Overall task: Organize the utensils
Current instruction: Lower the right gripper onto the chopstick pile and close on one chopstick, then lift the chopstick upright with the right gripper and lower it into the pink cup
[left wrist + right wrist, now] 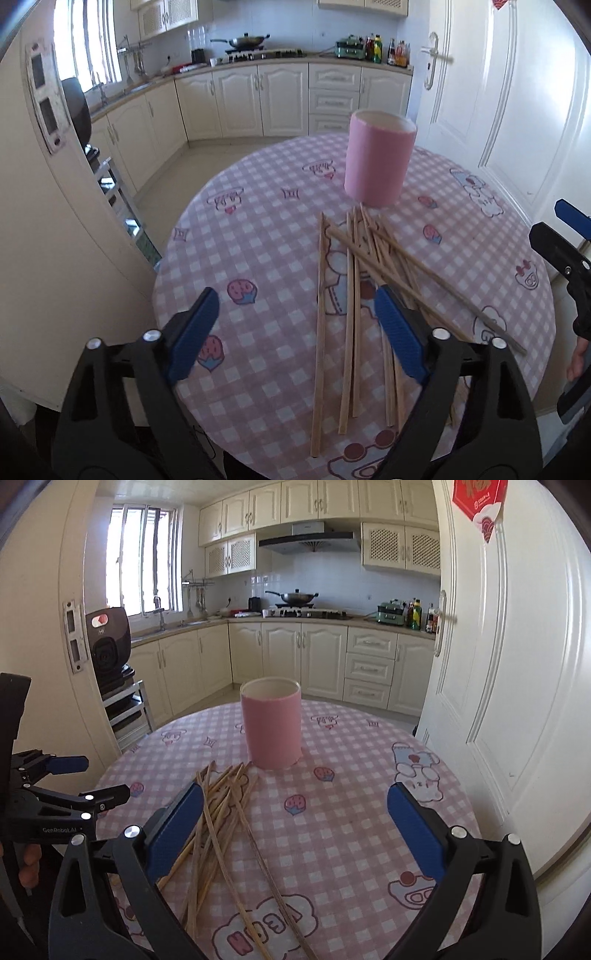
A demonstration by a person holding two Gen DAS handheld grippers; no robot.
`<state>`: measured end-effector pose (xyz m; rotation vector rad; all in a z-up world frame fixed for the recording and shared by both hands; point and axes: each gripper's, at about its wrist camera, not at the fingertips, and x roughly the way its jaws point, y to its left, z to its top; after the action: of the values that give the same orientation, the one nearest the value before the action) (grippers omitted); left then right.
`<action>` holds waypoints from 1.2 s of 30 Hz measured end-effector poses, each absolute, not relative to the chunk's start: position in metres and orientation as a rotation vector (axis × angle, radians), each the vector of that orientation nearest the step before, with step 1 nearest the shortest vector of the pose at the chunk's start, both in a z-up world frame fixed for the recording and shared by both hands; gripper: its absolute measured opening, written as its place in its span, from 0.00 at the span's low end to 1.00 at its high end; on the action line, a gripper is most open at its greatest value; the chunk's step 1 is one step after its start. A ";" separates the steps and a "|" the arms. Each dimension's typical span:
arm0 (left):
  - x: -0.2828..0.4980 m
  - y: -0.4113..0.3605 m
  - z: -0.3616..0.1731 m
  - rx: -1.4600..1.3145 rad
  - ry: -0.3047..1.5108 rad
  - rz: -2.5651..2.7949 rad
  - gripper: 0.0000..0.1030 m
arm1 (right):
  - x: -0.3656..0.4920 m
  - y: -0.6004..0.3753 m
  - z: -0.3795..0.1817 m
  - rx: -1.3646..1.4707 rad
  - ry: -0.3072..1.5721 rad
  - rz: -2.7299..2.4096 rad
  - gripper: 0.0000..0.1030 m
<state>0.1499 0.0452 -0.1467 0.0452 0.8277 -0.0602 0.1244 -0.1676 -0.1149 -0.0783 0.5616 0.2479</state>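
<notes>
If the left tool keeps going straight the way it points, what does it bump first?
Probably the loose pile of wooden chopsticks lying between the left tool's open jaws and the pink cylindrical holder; depth is uncertain.

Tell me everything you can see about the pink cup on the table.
The pink cup is a tall, straight-walled cylinder, smooth and matte like ceramic, with a cream inside. It stands upright and looks empty on the pink checked tablecloth, just beyond the heap of wooden chopsticks. Their far tips lie near its base; contact is unclear.
</notes>
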 end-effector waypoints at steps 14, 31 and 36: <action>0.210 0.040 -0.196 0.059 1.033 -0.123 0.41 | 0.181 -0.140 -0.167 -0.223 0.857 0.442 0.42; 0.272 0.016 -0.197 0.226 1.169 -0.158 0.36 | 0.238 -0.113 -0.181 -0.335 1.079 0.586 0.05; 0.280 0.014 -0.196 0.175 1.173 -0.216 0.09 | 0.242 -0.120 -0.178 -0.282 1.082 0.592 0.05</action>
<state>0.2795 0.0136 -0.1963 0.1749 1.1725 -0.2156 0.2423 -0.1200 -0.1775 -0.2825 1.0816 0.5923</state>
